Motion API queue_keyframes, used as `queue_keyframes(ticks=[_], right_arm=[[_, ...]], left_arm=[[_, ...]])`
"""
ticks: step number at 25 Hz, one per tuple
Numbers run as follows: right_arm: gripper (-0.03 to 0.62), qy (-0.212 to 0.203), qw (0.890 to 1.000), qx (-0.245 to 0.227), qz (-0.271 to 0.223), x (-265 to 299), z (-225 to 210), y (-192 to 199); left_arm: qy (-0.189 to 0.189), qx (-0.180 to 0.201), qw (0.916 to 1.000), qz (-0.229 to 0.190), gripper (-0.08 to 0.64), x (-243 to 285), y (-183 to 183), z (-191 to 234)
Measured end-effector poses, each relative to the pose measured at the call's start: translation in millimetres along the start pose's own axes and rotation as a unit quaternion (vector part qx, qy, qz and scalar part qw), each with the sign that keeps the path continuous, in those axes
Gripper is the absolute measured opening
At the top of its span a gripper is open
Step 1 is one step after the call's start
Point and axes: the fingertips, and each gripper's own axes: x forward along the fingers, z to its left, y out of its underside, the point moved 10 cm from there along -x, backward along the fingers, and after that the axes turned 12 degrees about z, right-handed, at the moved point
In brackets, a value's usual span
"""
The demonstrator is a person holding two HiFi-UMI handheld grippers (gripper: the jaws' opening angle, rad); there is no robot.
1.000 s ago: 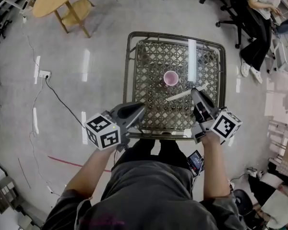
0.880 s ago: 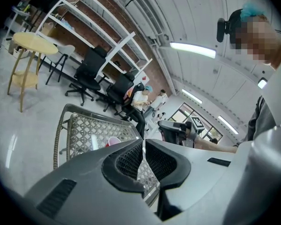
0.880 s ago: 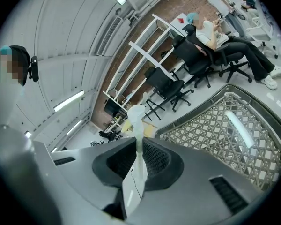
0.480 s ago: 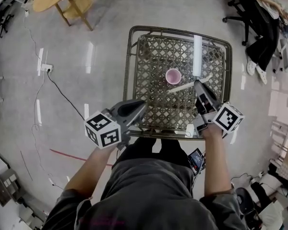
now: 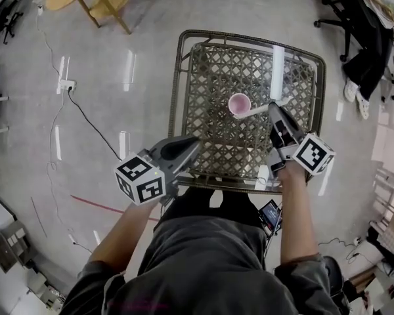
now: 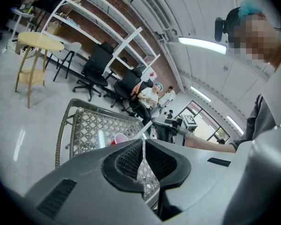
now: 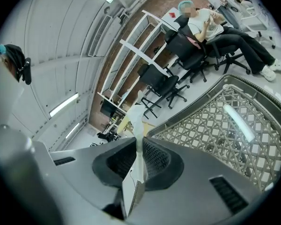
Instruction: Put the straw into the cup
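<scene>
Office-like lab: swivel chairs (image 7: 161,83), white shelving (image 7: 136,51), brick wall (image 7: 152,1)

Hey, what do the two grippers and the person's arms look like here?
The left gripper and right gripper are grey tapered wedges with black ribbed pads. The left cube and right cube are white with black square markers. The person wears short dark sleeves.

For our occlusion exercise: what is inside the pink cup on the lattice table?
In the head view the cup shows only its pale pink interior. The straw, held by the right gripper, ends at its near rim; whether the tip is inside cannot be told.
</scene>
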Motion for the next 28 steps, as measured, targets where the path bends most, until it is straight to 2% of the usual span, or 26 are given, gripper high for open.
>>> queue_keyframes(ticks=[16, 28], right_arm=[[0.044, 0.011, 1.0, -0.004, 0.008, 33, -34, -10], [0.044, 0.038, 0.997, -0.062, 0.023, 49, -38, -4]], left_arm=[[-0.01, -0.014, 0.9998, 0.009, 0.026, 15, -9, 3], [-0.007, -0.011, 0.9998, 0.018, 0.026, 23, -16, 1]])
